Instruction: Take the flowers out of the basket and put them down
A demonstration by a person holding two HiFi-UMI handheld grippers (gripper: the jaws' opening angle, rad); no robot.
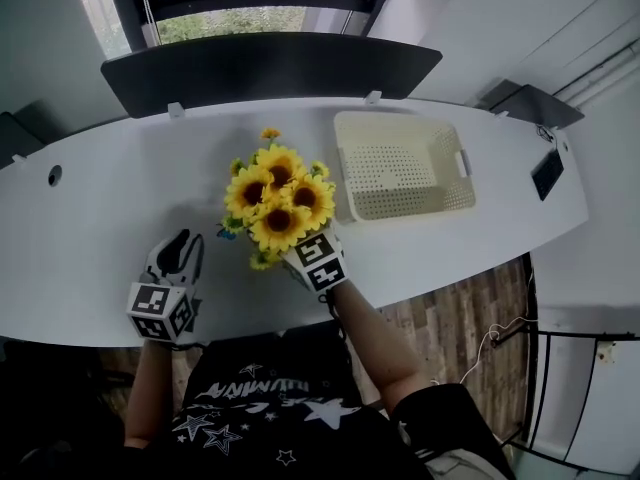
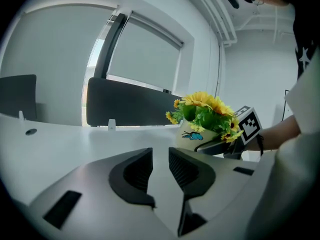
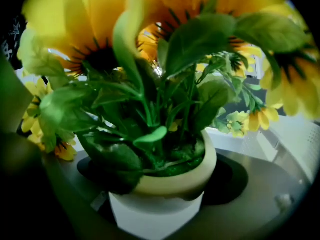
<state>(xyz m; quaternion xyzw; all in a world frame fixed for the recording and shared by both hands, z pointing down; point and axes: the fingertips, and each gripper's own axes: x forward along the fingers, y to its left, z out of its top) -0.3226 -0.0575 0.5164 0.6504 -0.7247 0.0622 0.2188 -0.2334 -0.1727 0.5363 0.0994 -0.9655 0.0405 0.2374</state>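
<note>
Yellow sunflowers in a cream pot (image 1: 278,204) sit clear of the cream perforated plastic basket (image 1: 400,168), pinched by the right tongs (image 1: 300,256) low over the white table (image 1: 90,228). Left tongs (image 2: 160,156) are part-spread and empty. Next, I reckon: settle it upright, then release.

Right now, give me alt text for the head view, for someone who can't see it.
The right gripper holds potted sunflowers over a white table, just left of an empty cream basket. The left gripper is empty, near the table's front edge.
</note>
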